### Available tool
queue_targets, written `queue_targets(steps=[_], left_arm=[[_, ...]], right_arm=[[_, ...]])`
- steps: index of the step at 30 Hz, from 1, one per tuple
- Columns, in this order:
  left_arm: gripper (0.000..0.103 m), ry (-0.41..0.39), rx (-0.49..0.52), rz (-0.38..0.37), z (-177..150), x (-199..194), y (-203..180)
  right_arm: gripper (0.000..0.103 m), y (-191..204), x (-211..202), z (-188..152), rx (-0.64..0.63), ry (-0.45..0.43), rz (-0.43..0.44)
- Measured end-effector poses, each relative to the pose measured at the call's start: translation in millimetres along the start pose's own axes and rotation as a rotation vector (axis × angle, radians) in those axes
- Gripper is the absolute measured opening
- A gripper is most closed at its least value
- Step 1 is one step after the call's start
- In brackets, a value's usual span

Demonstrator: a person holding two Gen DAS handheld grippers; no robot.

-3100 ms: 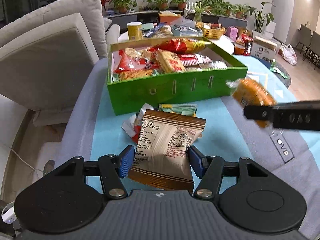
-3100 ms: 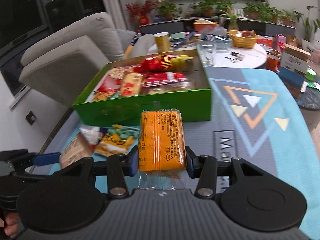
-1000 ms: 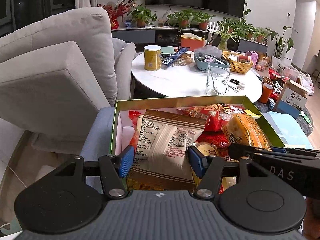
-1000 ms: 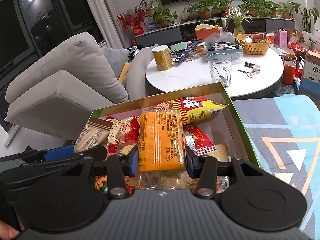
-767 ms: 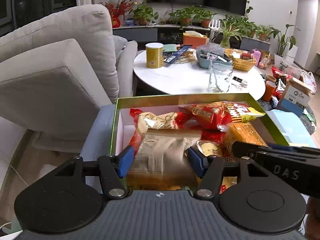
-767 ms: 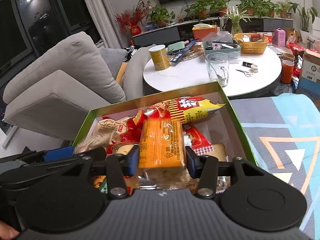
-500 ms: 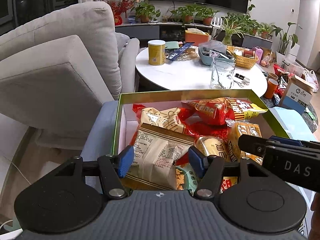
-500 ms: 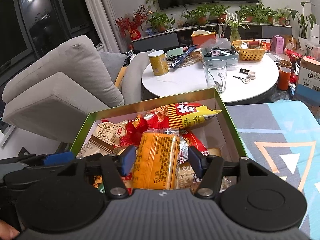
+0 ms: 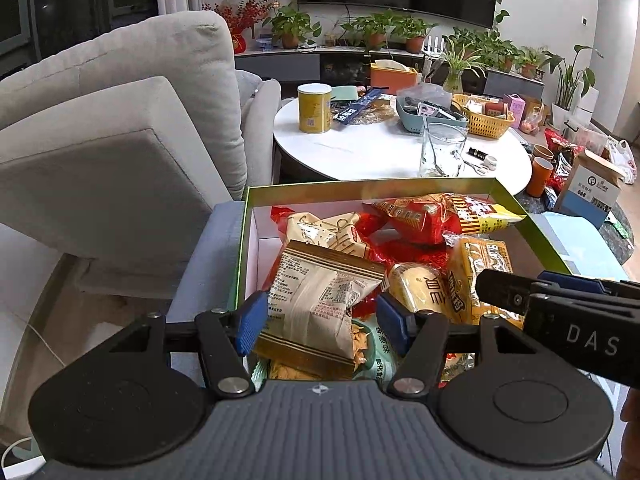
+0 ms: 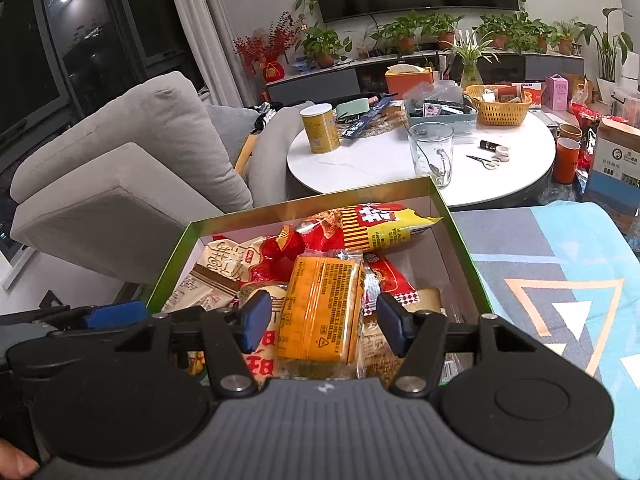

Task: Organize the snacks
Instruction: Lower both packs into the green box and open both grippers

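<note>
Snacks fill a green box point(image 9: 239, 264) standing on a patterned bench point(image 10: 560, 264). At far left, a grey sofa point(image 9: 120, 152). The left tool point(image 9: 320, 322) hangs over the box with its blue pads spread; a beige-and-brown packet point(image 9: 316, 304) lies between them, its lower edge hidden behind the tool body, and whether the pads touch it is hard to tell. Further right, the right tool point(image 10: 320, 322) is spread too, over an orange packet point(image 10: 320, 312) lying loose in the box, apart from both pads. Packets underneath are mostly covered. Beyond stands a round white table point(image 10: 380, 168).
</note>
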State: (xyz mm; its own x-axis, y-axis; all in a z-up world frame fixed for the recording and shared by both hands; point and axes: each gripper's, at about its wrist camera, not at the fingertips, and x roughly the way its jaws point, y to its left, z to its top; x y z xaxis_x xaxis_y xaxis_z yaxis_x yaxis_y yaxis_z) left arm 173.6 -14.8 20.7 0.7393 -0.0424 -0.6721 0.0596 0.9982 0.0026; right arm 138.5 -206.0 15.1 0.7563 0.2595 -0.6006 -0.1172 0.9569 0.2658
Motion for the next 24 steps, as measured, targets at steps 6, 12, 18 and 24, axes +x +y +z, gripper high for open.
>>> queue_targets(steps=[6, 12, 18, 24], left_arm=[[0.057, -0.014, 0.006, -0.003, -1.4, -13.3, -1.6], [0.057, -0.029, 0.011, -0.006, -2.9, -28.5, -3.2], [0.058, -0.040, 0.011, -0.008, -6.2, -43.8, -2.2], [0.058, -0.048, 0.012, -0.009, -12.9, -57.8, -1.9]], right_arm=[[0.067, 3.1, -10.6, -2.6, -0.005, -0.008, 0.001], [0.067, 4.2, -23.7, -4.3, -0.006, -0.017, 0.001], [0.068, 6.4, -37.5, -7.8, -0.011, -0.030, 0.003], [0.069, 7.6, -50.5, -11.9, -0.015, -0.041, 0.005]])
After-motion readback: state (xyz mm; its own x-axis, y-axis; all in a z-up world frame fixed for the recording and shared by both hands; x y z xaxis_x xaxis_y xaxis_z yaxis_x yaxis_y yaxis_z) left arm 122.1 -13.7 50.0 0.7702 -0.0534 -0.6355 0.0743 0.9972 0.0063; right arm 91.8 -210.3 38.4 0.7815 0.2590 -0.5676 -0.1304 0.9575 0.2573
